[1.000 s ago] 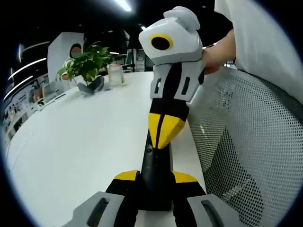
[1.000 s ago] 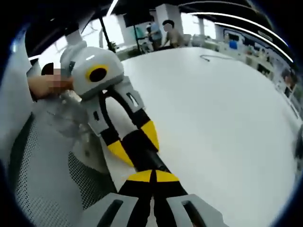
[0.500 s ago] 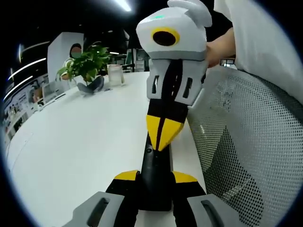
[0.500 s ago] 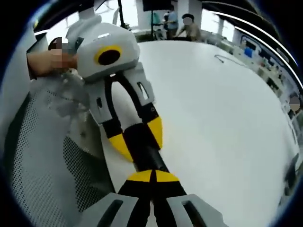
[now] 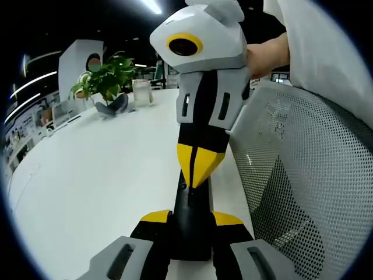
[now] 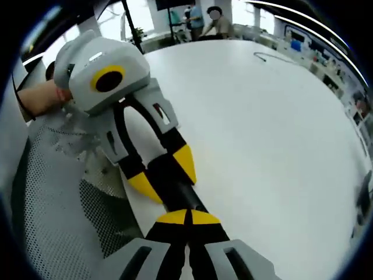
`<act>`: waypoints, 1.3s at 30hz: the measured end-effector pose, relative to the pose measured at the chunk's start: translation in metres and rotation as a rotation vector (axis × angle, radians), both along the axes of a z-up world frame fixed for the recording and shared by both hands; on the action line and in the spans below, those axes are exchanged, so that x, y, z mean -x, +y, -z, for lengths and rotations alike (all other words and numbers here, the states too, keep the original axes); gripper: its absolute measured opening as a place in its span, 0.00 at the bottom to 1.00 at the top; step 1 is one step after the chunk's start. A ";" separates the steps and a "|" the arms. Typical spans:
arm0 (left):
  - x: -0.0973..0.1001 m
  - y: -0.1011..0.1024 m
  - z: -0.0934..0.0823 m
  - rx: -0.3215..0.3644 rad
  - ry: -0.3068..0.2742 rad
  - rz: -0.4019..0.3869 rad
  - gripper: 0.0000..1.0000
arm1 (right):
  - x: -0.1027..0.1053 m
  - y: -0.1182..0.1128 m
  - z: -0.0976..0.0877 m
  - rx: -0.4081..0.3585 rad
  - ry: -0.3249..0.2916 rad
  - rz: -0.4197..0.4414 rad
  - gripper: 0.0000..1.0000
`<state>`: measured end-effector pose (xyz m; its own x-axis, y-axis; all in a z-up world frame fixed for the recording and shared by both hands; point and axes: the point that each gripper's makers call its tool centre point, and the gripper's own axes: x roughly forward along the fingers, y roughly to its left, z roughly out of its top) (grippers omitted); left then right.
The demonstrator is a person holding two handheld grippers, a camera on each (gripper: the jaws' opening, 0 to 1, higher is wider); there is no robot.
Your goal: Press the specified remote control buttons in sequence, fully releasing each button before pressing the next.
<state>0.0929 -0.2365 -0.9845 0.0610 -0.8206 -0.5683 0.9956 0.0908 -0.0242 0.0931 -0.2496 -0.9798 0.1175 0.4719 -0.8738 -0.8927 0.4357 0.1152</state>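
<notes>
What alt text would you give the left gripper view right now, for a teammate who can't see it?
The left tongs are shut on a black remote control at the edge of a white table, while the right tongs, closed, come down from above with their yellow tips on the remote's upper face. A mesh chair back stands beside the table, and a potted plant at its far end.

remote (image 5: 189, 224) buttons hidden, near end cut off

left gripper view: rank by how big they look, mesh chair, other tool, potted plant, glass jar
1. Mesh chair, largest.
2. The right tool, reaching in from above; it is close to the camera, so its look is inflated.
3. Potted plant, far across the white table.
4. Glass jar, smallest, beside the plant.
</notes>
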 end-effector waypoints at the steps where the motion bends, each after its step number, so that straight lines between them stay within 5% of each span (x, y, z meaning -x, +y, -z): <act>1: 0.000 0.000 0.000 -0.001 0.000 0.000 0.25 | 0.000 0.000 0.000 -0.001 -0.003 0.000 0.00; 15: 0.001 0.000 0.000 -0.002 -0.002 0.002 0.25 | -0.005 -0.004 -0.002 -0.110 0.044 0.018 0.00; 21: 0.001 0.000 0.000 -0.003 -0.003 0.003 0.25 | -0.013 -0.004 -0.001 -0.095 0.044 0.018 0.00; 39: 0.000 0.000 0.000 -0.005 -0.003 0.006 0.25 | -0.015 0.001 0.003 0.017 0.228 -0.070 0.00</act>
